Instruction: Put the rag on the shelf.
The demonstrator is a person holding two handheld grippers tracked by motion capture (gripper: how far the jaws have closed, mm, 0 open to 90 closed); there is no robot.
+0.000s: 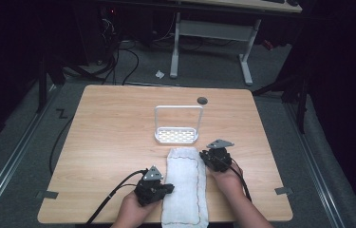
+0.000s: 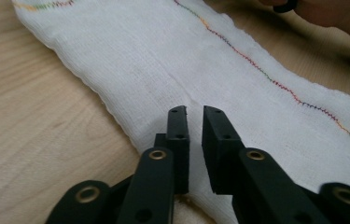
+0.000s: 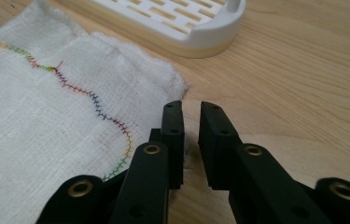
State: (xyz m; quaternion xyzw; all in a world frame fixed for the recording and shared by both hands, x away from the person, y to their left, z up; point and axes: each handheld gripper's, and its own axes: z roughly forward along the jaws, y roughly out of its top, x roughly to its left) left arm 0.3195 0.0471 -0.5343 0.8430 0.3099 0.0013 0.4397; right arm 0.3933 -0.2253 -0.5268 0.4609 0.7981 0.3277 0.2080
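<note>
A long white cloth (image 1: 183, 185) with a coloured stitched hem lies folded lengthwise on the wooden table (image 1: 109, 133), reaching the near edge. My left gripper (image 1: 170, 188) sits at the cloth's left side. In the left gripper view its jaws (image 2: 195, 112) hover over the cloth (image 2: 186, 56) with only a narrow slit between them and nothing held. My right gripper (image 1: 208, 153) rests by the cloth's far right corner. In the right gripper view its jaws (image 3: 191, 107) stand just off the cloth's edge (image 3: 32, 121), over bare wood, equally close together.
A white slotted rack (image 1: 176, 136) with a tall hoop handle stands just beyond the cloth, close ahead of the right gripper (image 3: 186, 28). A small dark round object (image 1: 202, 100) lies near the table's far edge. The other hand (image 2: 322, 11) shows across the cloth.
</note>
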